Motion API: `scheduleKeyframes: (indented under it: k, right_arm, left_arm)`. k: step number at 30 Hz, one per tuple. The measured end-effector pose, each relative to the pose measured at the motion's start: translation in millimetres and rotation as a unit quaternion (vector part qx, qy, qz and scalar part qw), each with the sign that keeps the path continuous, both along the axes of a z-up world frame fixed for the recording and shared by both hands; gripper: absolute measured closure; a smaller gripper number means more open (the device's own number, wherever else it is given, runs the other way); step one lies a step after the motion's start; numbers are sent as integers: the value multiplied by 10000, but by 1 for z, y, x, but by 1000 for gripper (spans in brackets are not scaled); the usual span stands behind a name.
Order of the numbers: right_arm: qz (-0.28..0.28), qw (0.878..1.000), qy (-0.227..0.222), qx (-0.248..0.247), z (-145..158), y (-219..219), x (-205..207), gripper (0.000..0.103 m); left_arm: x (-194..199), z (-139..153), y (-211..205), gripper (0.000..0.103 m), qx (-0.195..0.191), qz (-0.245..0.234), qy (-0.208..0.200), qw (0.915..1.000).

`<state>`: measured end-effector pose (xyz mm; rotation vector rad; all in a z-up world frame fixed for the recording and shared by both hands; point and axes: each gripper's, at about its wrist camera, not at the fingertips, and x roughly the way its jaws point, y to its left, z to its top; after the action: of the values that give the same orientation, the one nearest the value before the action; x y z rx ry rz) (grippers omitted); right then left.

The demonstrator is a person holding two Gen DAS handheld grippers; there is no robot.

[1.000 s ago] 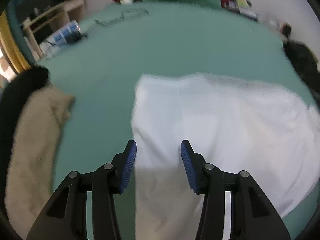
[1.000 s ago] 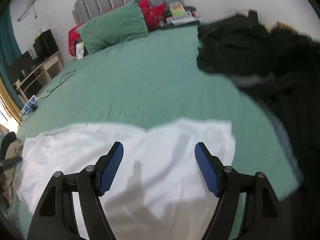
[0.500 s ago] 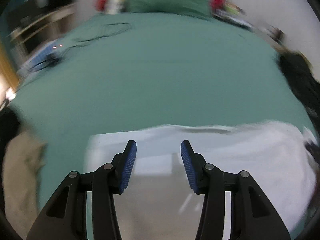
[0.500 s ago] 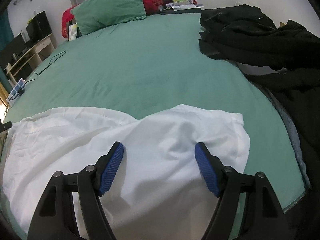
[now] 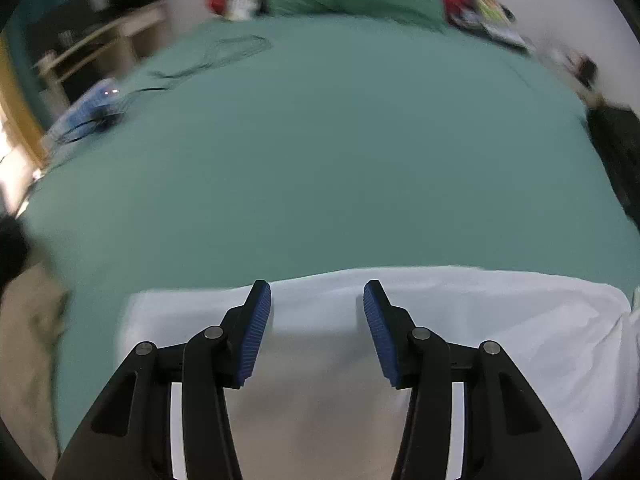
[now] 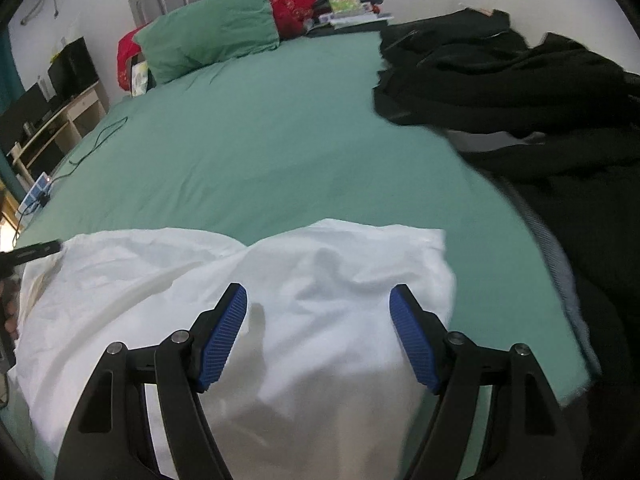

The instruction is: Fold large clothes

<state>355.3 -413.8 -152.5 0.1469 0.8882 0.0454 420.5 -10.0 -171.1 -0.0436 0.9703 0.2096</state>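
Your left gripper (image 5: 317, 308) and right gripper (image 6: 318, 326) both hover with jaws spread, holding nothing, over the white garment (image 6: 328, 280); it lies on the green bedsheet (image 6: 256, 152), left of the black clothes (image 6: 500, 72)

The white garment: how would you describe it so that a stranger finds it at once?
Start from the wide green bed. At its near edge, under both open tools, lies the white garment, spread flat with soft wrinkles. It is the only white cloth there: the clothes piled on the right are black.
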Motion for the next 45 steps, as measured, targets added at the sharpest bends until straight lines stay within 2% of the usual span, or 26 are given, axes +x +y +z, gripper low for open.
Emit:
scheduleKeyframes:
  k: [2,4,6,10,13,14,15,16,17,18,20,21,22,23,25,27,30,37,44,45]
  right_arm:
    - [-97,9999,-26,129,2,-7,-8,29]
    - [-211,9993,-9,309,1,-14,-18,29]
    - [-316,9990,-18,315,1,-17,-32,29]
    - [-481,9979,-46,433,-1,-23,-76,29]
    - [-632,9935,142,940,-13,-31,-109,29]
    - [-678,9893,106,1285,-17,-35,-121,29]
    - [-685,9876,13,1413,-17,-36,-126,30]
    - [-612,9872,-10,1475,-16,-34,-129,36]
    - [-505,9873,38,1504,-18,-32,-130,73]
    - [-413,9871,144,1538,-22,-28,-129,95]
    - [-406,9842,226,1710,-29,-24,-132,95]
    - [-389,9843,201,1712,-27,-22,-134,95]
    - [-379,9844,193,1709,-26,-22,-135,96]
    - [-380,9842,166,1724,-24,-21,-138,96]
    - [-446,9844,69,1703,-17,-24,-149,96]
    - [-555,9837,-51,1707,-10,-30,-162,96]
    - [-545,9847,-130,1651,1,-28,-179,96]
    - [-638,9847,-54,1622,6,-31,-218,96]
    - [-796,9866,95,1423,2,-24,-224,95]
    - [-836,9865,110,1403,1,-25,-225,95]
  left_arm:
    - [-33,12,32,52,77,375,-158,9991]
    - [-70,20,65,51,-125,708,-339,9968]
    - [-99,21,85,45,-307,878,-472,9945]
    - [-153,1,116,43,-924,893,-295,9913]
    - [-172,-23,111,42,-1380,635,23,9884]
    - [-171,-30,110,42,-1415,533,132,9884]
    - [-172,-38,105,40,-1331,439,218,9899]
    - [-175,-40,95,40,-954,296,129,9949]
    - [-178,-41,86,39,-702,197,137,9972]
    - [-178,-43,80,39,-529,163,132,9984]
    - [-180,-44,78,39,-684,216,137,9973]
    - [-180,-44,77,50,-702,216,150,9972]
    - [-182,-43,76,66,-785,128,144,9967]
    - [-185,-41,76,97,-912,80,157,9957]
    - [-194,-33,76,97,-969,165,148,9950]
    - [-213,-24,79,97,-860,289,-74,9958]
    - [-251,-16,86,97,-1007,487,-223,9935]
    - [-326,-18,83,97,-1190,626,-140,9908]
    - [-337,-31,80,95,-1241,563,142,9906]
    - [-335,-32,82,92,-1278,575,162,9900]
